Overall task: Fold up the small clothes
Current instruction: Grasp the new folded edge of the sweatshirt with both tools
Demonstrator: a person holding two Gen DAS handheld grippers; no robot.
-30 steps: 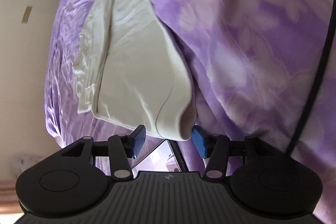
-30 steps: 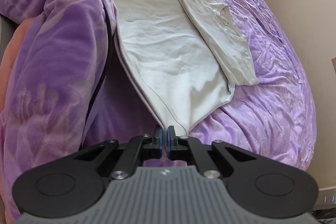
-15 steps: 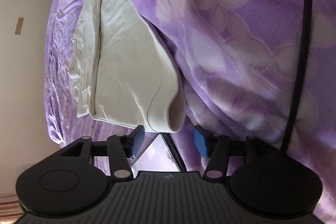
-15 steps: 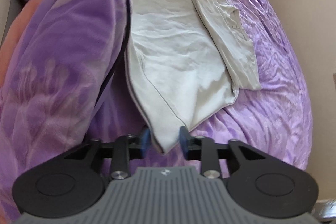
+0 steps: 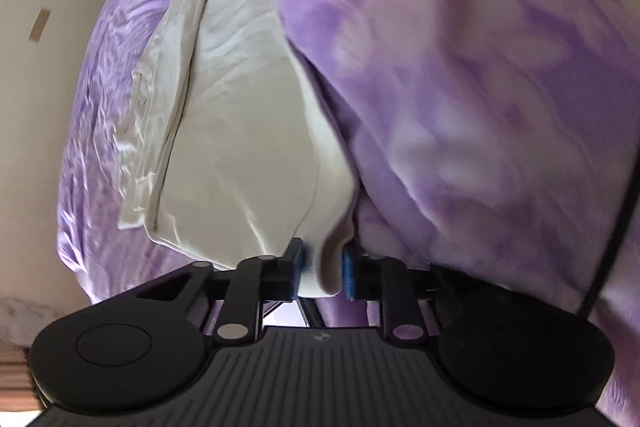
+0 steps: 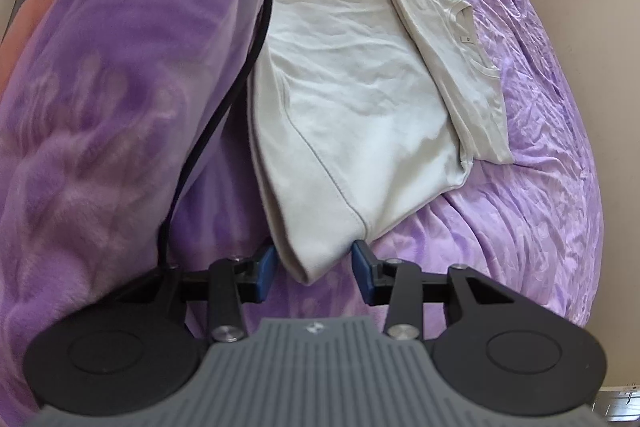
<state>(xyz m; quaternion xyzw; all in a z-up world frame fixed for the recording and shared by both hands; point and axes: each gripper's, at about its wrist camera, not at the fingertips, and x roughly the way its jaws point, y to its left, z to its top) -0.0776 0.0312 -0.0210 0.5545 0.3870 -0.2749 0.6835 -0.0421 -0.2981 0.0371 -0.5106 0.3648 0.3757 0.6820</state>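
Crinkled purple bedsheet [image 6: 520, 211] carries a soft cream T-shirt [image 6: 360, 99], partly folded. Its corner sits pinched in the left gripper [image 5: 322, 273]; another corner lies loose between the parted right gripper [image 6: 314, 273] fingers.

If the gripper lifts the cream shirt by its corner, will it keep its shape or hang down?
The shirt will probably hang limp: it is thin, wrinkled cloth that already sags and curls at the corner between the right hand-held gripper fingers. It looks light. The folded sleeve part may slide open, since nothing pins it to the bedcover.
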